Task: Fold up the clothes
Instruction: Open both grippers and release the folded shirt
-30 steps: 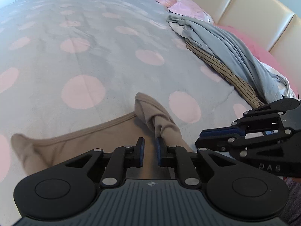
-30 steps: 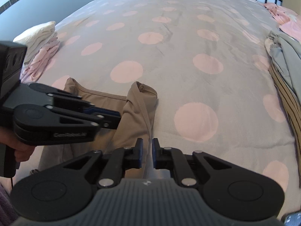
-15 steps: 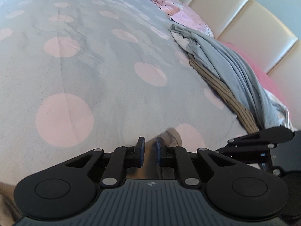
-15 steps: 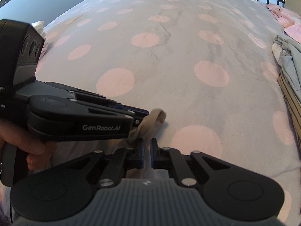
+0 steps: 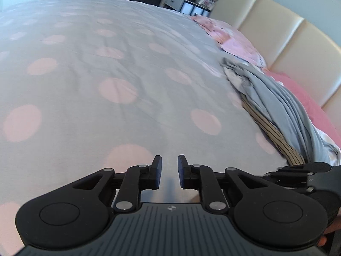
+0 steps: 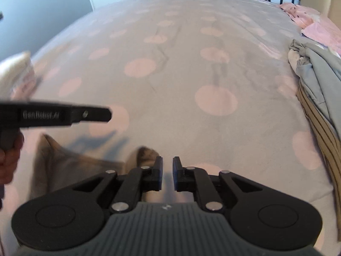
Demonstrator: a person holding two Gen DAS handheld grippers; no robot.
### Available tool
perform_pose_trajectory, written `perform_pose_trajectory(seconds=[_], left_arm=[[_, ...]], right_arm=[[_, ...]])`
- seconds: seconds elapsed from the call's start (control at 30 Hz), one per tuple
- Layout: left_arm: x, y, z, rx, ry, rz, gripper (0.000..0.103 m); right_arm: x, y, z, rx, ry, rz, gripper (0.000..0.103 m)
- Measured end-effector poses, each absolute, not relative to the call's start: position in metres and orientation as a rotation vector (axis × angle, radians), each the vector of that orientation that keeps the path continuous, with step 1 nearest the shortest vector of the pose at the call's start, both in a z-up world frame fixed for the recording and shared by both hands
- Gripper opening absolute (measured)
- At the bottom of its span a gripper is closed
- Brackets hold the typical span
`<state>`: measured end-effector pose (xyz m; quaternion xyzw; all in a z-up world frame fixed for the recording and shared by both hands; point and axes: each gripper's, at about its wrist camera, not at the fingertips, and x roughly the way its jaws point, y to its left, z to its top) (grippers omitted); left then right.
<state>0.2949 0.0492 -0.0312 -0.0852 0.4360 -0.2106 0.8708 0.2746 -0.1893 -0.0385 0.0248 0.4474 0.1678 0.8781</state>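
Right gripper (image 6: 166, 173) and left gripper (image 5: 169, 171): jaws just opened, slightly parted, nothing between them. Tan garment (image 6: 64, 160) lies rumpled and blurred at lower left on the spotted bedspread (image 6: 181, 64). Clothes pile (image 6: 319, 81), right edge.

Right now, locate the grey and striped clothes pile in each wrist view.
Left wrist: clothes pile runs down the right side, below the headboard.
Right wrist: clothes pile hugs the right edge, partly cut off.
Shared landmark: the pink pillow beyond the pile's far end.
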Motion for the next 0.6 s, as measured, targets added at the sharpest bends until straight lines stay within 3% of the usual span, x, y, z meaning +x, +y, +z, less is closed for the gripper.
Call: perform_pose_trajectory(seconds=[0.07, 0.1, 0.13, 0.17, 0.23, 0.6], left_arm=[[0.287, 0.065, -0.026, -0.18, 0.907, -0.393, 0.02], [0.282, 0.074, -0.024, -0.183, 0.912, -0.369, 0.022], [0.277, 0.081, -0.023, -0.186, 0.919, -0.352, 0.028], [0.271, 0.089, -0.022, -0.187, 0.926, -0.338, 0.039], [0.261, 0.103, -0.021, -0.181, 0.944, -0.324, 0.048], [0.236, 0.136, -0.057, -0.204, 1.018, -0.32, 0.048]], right_arm=[[0.274, -0.188, -0.036, 0.079, 0.934, 0.375, 0.021], [0.273, -0.187, -0.036, 0.09, 0.935, 0.388, 0.032], [0.273, -0.186, -0.037, 0.094, 0.94, 0.388, 0.036], [0.273, -0.184, -0.04, 0.092, 0.948, 0.384, 0.036], [0.273, -0.182, -0.046, 0.088, 0.966, 0.376, 0.035], [0.277, -0.188, -0.07, 0.178, 1.036, 0.391, 0.033]])
